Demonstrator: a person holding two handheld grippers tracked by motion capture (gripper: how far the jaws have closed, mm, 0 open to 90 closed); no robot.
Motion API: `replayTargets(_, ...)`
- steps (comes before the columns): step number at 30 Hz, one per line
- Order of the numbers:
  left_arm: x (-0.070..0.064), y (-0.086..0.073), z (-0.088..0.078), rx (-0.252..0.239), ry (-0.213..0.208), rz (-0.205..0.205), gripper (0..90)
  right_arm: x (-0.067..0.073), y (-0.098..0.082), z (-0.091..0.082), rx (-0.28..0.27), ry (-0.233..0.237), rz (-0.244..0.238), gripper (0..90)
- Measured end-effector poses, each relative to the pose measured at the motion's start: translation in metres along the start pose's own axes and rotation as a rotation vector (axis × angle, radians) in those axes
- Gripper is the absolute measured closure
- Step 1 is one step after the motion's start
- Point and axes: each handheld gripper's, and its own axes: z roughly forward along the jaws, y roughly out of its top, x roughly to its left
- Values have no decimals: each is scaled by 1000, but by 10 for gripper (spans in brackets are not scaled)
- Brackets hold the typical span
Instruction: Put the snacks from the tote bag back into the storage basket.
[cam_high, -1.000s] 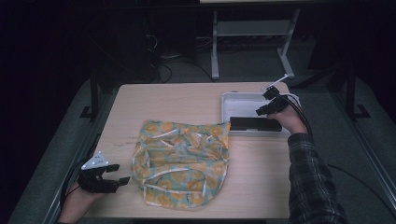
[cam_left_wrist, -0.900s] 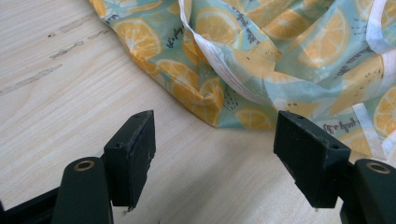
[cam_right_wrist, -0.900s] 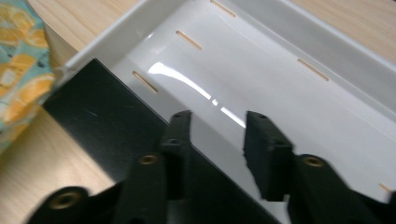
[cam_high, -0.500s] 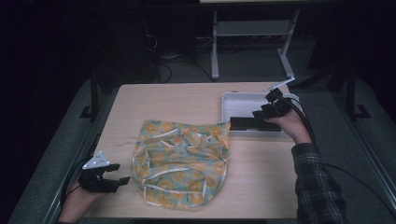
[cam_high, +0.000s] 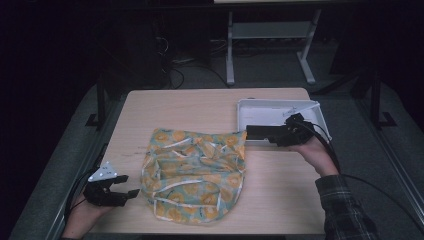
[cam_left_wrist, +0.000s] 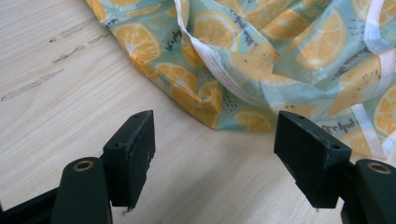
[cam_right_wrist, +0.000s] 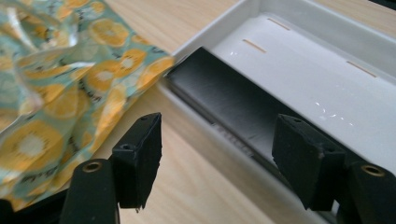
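A soft cloth bag with orange slices printed on blue-green (cam_high: 195, 172) was laid in a crumpled heap in the middle of the pale wooden table (cam_high: 190, 107). A flat black slab (cam_right_wrist: 219, 100) was seen lying in the near-left part of the white plastic tray (cam_high: 280, 107) at the far right, just beside the bag's far right corner. The right gripper (cam_high: 255, 132) was held over the tray's near rim, and its jaws had just been opening, with nothing pinched between them. The left gripper (cam_high: 131, 185) was kept low at the near left, just beside the bag's edge, its jaws spread and empty. The slab seemed to have been put down, so the bag looked to be next. The right gripper would likely need to be brought left to the bag's corner and pressed shut on the cloth.
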Motion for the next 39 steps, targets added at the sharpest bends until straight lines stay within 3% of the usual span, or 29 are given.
replayTargets(15,-2,1,-1,-11,-6,1,285,43,-40,-2,19,12,-67,225)
replayTargets(26,-3,1,-1,-10,-5,1,285,61,-64,-4,-33,-12,-104,204)
replayTargets(39,-3,2,-1,-1,-8,5,285,80,-93,-1,-12,-1,-117,176)
